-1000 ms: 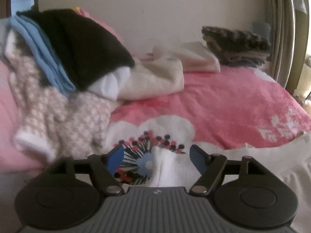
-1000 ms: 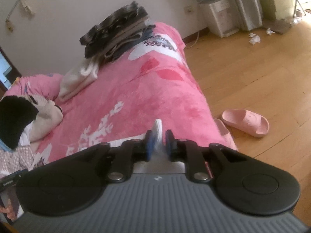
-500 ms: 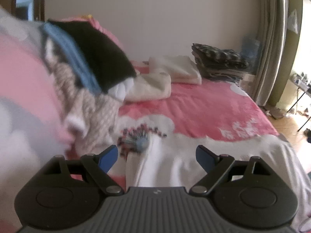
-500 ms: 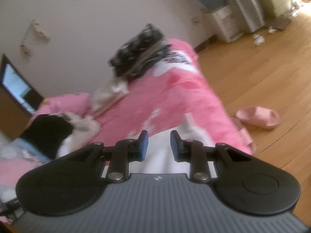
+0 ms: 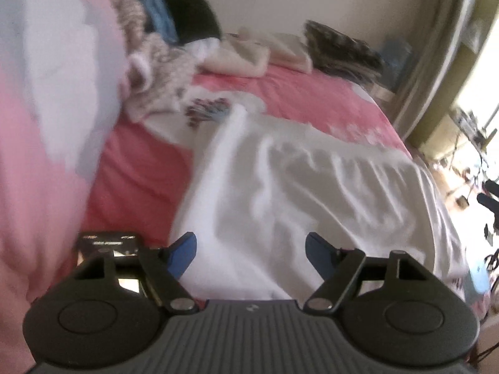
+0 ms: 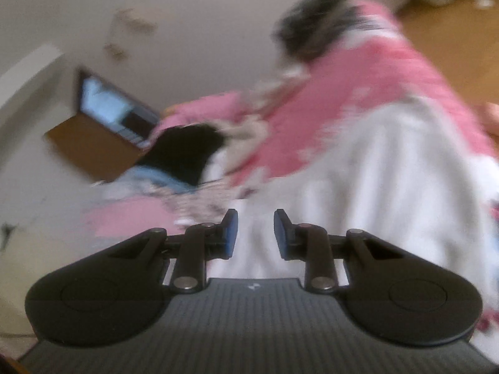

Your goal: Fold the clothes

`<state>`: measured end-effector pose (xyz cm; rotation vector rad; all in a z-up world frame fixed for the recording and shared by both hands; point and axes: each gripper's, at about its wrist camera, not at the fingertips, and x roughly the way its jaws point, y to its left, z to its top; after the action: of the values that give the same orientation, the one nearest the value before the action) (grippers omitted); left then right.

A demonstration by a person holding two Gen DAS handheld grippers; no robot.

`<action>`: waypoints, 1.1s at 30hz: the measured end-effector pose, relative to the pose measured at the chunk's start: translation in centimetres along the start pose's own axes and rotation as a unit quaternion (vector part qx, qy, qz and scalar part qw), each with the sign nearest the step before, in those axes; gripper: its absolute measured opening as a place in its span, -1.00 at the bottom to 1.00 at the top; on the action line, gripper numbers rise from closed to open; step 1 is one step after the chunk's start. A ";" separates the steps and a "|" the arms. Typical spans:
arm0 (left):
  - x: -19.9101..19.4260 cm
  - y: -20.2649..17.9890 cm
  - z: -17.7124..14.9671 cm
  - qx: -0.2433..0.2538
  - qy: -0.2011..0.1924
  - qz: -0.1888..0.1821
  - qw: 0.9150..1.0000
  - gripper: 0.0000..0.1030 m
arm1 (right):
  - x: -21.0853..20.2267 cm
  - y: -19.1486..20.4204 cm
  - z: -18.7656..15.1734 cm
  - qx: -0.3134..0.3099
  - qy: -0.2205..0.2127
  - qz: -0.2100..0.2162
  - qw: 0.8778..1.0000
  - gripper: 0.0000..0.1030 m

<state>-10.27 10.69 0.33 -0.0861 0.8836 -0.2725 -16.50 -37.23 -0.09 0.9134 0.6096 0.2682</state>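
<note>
Oddly, no writing reads on the white garment (image 5: 312, 187).

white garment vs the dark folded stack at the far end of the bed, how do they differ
The white garment lies spread flat and wrinkled near the bed's close edge; the dark folded stack sits compact and piled by the wall. The garment is plain white, the stack dark and patterned. Both rest on the pink bed.

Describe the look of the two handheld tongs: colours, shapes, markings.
Both match. The left tongs and right tongs each have a grey ribbed body with a small pale logo, two rounded black side housings with circular recesses, black linkage arms on silver pivot pins, and blue pads on the fingertips. No cables, hands or sleeves show.
</note>
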 end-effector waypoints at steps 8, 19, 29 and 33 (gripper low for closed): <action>2.0 -1.4 -0.9 0.018 0.003 -0.015 1.000 0.53 | -7.6 -9.2 -4.7 0.211 -0.048 -0.156 0.964 -0.51; 5.4 -1.1 -3.0 0.005 0.047 0.032 0.998 0.49 | -7.0 -12.4 -5.9 0.293 -0.063 -0.171 0.939 -0.64; 5.8 -1.7 -3.4 0.024 0.055 0.045 0.997 0.49 | -5.2 -11.0 -3.5 0.073 0.013 -0.164 0.984 -0.64; 6.0 -1.9 -3.5 0.029 0.055 0.047 0.997 0.49 | -4.9 -10.8 -3.9 0.034 0.031 -0.153 0.987 -0.63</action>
<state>-9.72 7.36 -6.02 0.0248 0.9863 -0.2158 -23.11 -43.38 -8.70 0.8647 0.8105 -0.0007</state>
